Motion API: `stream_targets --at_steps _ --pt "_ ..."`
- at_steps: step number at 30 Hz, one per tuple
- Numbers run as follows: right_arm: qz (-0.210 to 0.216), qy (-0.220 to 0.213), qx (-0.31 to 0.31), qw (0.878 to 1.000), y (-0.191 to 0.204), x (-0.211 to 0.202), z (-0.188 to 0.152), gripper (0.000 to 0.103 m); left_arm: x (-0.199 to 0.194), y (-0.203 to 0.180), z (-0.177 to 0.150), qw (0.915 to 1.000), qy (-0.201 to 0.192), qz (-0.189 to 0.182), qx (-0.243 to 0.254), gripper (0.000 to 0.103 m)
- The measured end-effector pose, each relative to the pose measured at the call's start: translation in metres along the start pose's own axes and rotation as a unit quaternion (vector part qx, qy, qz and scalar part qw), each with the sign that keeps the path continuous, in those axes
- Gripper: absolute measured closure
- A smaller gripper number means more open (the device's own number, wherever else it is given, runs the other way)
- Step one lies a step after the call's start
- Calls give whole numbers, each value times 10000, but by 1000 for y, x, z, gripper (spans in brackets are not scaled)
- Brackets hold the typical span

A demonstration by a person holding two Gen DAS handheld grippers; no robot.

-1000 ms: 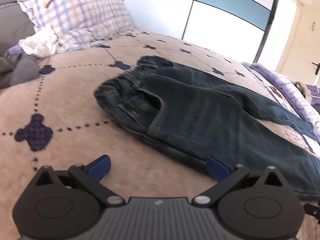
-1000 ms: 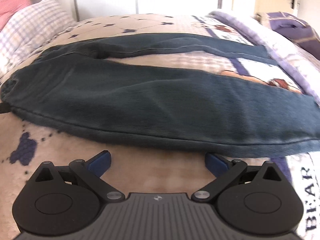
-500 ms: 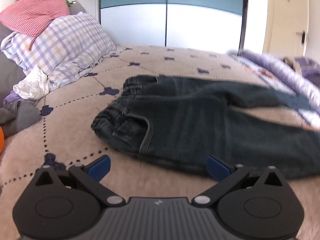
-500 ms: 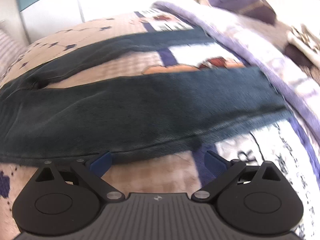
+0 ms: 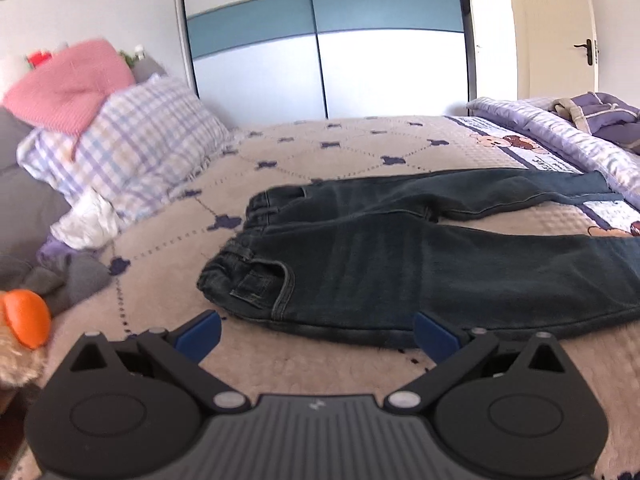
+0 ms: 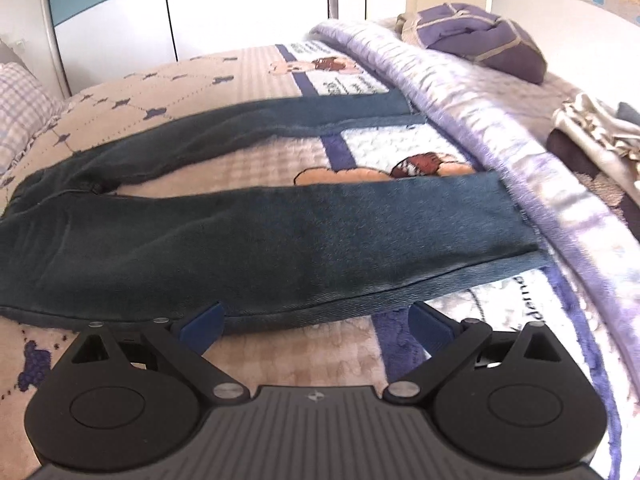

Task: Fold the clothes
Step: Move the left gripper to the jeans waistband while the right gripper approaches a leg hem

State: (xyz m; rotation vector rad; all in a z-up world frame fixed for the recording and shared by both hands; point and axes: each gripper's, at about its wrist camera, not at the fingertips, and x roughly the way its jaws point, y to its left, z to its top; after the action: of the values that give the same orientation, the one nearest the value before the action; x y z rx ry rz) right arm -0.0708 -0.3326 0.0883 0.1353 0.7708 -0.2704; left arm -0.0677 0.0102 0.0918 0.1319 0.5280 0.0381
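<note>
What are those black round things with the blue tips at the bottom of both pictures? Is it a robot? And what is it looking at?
It isn't a robot. A person holds a grabbing tool in each hand, and a small camera on each one looks forward past its two blue tips. One picture comes from the left tool, the other from the right tool. Both are open and hold nothing. In front of them a pair of dark jeans lies spread flat on a bed, not folded yet. The left camera looks at the waist end, the right camera at the leg ends. Checked pillows are piled at the left, and a wardrobe stands behind the bed.
</note>
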Motion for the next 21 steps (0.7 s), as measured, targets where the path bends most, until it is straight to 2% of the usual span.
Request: stream_targets --at_steps 4,8,16,21 --pt "-114 -170 -144 9997 -8 -29 -12 2 -36 -17 -11 9988 -386 -69 310 0" --pt "-148 -281 -148 9994 -21 -54 -27 2 -79 -31 -23 9940 -877 -118 643 0" --pt "-181 -474 35 9987 -45 -85 -52 2 -134 -40 -42 9917 -1139 -256 546 0" --pt "-146 -343 307 9988 -66 -87 -73 1 -131 -34 -46 9944 -963 -378 216 0"
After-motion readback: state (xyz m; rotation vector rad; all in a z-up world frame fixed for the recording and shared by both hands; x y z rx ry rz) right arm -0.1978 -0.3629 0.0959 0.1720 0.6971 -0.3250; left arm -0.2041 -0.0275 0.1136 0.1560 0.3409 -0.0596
